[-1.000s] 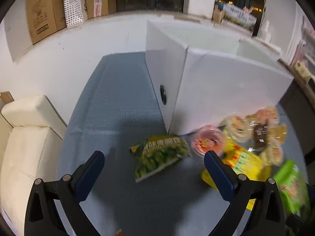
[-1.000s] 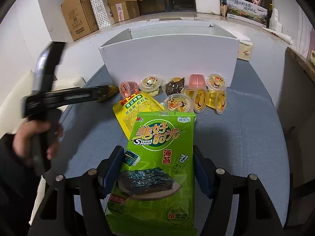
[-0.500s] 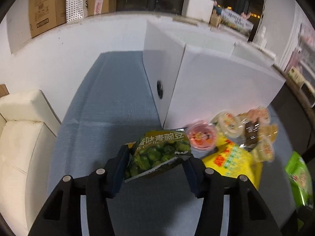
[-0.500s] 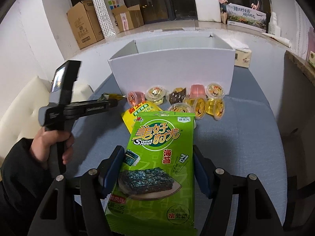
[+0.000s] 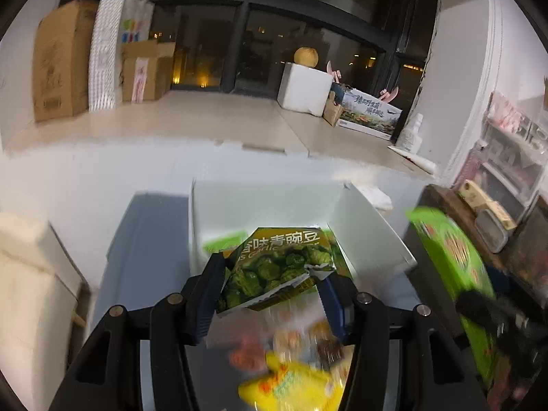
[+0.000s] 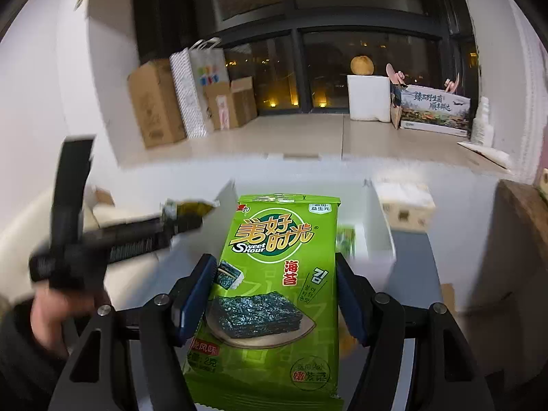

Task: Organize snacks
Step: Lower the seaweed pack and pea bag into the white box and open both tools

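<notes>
My left gripper (image 5: 270, 294) is shut on a green pea snack bag (image 5: 277, 267) and holds it in the air over the open white box (image 5: 370, 226). My right gripper (image 6: 275, 294) is shut on a green seaweed pack (image 6: 274, 281), also lifted, in front of the same white box (image 6: 376, 233). The seaweed pack shows at the right of the left wrist view (image 5: 452, 257). The left gripper with the pea bag shows at the left of the right wrist view (image 6: 137, 236). A yellow snack bag (image 5: 291, 387) and jelly cups (image 5: 291, 342) lie blurred on the blue-grey table below.
A green pack (image 5: 222, 243) lies inside the box. A cream sofa (image 5: 30, 291) stands at the left. A tissue box (image 6: 407, 205) sits right of the white box. Cardboard boxes (image 5: 61, 61) and a foam box (image 5: 304, 89) stand on the far ledge.
Both grippers have risen from the table toward the box. The left gripper closed on the pea bag and lifted it; the right kept hold of the seaweed pack.
</notes>
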The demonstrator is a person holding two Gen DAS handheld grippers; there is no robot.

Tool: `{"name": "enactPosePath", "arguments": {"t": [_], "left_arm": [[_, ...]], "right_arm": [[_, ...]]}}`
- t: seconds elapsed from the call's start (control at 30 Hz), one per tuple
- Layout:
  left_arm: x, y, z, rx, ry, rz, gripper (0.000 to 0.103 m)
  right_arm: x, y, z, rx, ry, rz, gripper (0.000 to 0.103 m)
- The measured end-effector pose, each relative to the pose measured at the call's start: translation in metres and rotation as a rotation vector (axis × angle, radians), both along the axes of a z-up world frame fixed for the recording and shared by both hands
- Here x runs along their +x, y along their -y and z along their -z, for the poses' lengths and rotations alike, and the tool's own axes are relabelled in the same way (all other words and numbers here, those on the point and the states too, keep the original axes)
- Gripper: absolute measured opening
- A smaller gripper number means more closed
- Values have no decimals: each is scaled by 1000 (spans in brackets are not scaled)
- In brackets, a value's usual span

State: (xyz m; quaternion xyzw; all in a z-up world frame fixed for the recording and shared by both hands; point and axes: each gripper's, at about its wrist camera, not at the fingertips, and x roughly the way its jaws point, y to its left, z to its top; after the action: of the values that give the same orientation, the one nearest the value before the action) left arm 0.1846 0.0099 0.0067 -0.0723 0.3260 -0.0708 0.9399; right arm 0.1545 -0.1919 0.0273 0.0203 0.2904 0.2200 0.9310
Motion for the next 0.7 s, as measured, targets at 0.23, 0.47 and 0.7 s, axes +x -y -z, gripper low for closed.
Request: {"name": "enactPosePath", "arguments": {"t": [0.23, 0.47, 0.7], "left_arm": [[73, 19, 19, 57, -66, -60, 74], [59, -2, 34, 74, -74, -88, 103], [50, 2, 26, 128, -45, -74, 103]], "right_arm": [[117, -14, 27, -128, -57, 24, 75], [128, 20, 51, -5, -122, 117, 99], [116, 23, 47, -44, -93, 89, 103]]}}
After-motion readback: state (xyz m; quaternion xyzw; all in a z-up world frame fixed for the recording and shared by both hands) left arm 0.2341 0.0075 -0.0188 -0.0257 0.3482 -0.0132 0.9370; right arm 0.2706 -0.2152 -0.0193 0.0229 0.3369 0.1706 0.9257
